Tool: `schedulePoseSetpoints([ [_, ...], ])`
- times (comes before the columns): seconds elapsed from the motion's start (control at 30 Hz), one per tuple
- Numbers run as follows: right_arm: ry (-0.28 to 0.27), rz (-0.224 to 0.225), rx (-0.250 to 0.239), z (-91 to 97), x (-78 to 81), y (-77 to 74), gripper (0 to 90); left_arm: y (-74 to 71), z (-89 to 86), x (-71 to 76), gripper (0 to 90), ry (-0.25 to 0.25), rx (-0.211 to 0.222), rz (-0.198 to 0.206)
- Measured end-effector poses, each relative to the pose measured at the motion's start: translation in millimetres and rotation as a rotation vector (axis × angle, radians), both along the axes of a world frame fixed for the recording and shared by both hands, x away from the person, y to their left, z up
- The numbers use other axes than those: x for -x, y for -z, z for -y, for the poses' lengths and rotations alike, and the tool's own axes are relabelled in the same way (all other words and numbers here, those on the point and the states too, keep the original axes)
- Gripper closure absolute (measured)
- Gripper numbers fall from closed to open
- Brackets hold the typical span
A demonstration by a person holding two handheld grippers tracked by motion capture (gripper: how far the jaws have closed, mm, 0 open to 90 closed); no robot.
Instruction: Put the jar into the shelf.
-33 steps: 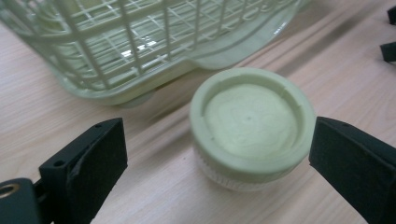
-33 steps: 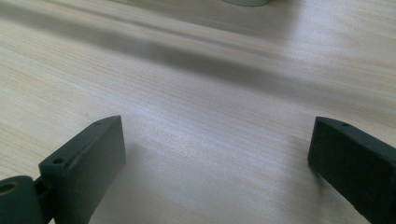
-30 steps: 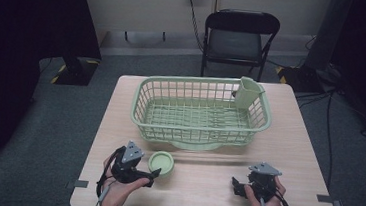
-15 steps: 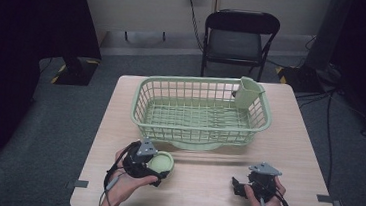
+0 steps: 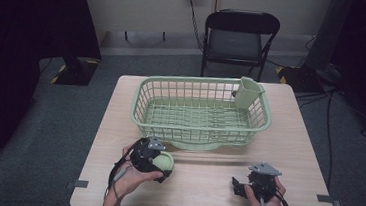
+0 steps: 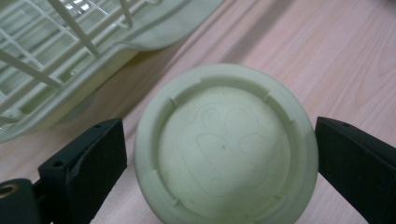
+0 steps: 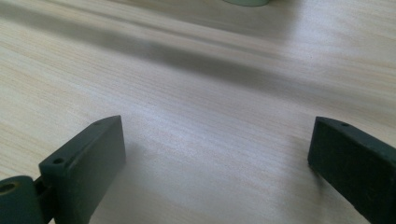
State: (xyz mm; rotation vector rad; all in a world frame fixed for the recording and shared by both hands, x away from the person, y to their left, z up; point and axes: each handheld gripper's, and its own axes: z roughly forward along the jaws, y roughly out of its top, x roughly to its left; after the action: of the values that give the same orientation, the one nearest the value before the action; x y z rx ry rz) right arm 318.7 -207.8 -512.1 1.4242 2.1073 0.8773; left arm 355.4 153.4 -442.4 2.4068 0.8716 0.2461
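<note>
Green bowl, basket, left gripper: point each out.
green bowl (image 6: 224,149), left gripper view, on its ringed face.
basket (image 5: 265,111), high view, on its right rim.
left gripper (image 5: 158,163), high view, between its fingertips at the bowl.

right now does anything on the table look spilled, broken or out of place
Nothing stands out. The green bowl sits between the left gripper's open jaws, beside the basket; it looks whole, with only a faint paw print moulded in it. The basket stands level, its cup at the far right corner. The right gripper is open over bare table.
</note>
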Motion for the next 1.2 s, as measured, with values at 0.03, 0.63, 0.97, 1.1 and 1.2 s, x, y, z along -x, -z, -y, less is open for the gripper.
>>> schedulePoseSetpoints([
  [0.03, 0.0, 0.0, 0.0, 0.0, 0.0, 0.0, 3.3, 1.1, 0.9, -0.6, 3.6, 0.001, -0.011, -0.008],
  [0.63, 0.0, 0.0, 0.0, 0.0, 0.0, 0.0, 3.2, 10.8, 17.1, -7.5, 9.8, -0.007, -0.129, -0.063],
  [0.97, 0.0, 0.0, 0.0, 0.0, 0.0, 0.0, 3.3, 8.8, 17.6, -8.2, 11.2, -0.001, -0.122, -0.076],
  [1.1, 0.0, 0.0, 0.0, 0.0, 0.0, 0.0, 3.2, 9.1, 15.6, -7.3, 11.2, 0.0, -0.096, -0.072],
  [1.2, 0.0, 0.0, 0.0, 0.0, 0.0, 0.0, 3.3, 8.3, 14.9, -6.7, 11.2, 0.001, -0.078, -0.067],
])
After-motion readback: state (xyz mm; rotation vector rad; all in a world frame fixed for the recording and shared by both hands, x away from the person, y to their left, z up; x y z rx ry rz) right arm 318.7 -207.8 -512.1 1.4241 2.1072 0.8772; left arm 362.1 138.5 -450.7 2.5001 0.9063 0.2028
